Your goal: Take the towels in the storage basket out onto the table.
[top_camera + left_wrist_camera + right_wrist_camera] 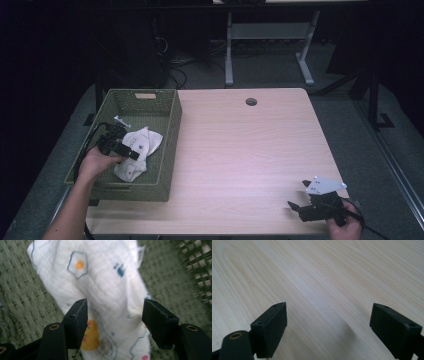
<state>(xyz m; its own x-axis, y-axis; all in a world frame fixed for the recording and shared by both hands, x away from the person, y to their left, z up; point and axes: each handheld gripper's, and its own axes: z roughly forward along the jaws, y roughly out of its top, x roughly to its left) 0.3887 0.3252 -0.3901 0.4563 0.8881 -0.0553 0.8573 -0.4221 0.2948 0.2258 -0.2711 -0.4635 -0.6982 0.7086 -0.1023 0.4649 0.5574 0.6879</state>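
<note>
A white cloth [138, 150] printed with small coloured shapes lies crumpled inside a green woven basket [169, 145] at the table's left edge. My left gripper [131, 152] reaches into the basket and hovers just over the cloth [100, 290], its jaws open and straddling the fabric without closing on it. My right gripper [298, 201] rests low over the wooden table [250, 145] near the front right corner, jaws wide open with bare wood [324, 290] between them.
A round cable hole [251, 101] sits near the table's far edge. A small white object [121, 121] lies in the basket behind the cloth. Desk legs [229, 50] and cables stand on the floor beyond.
</note>
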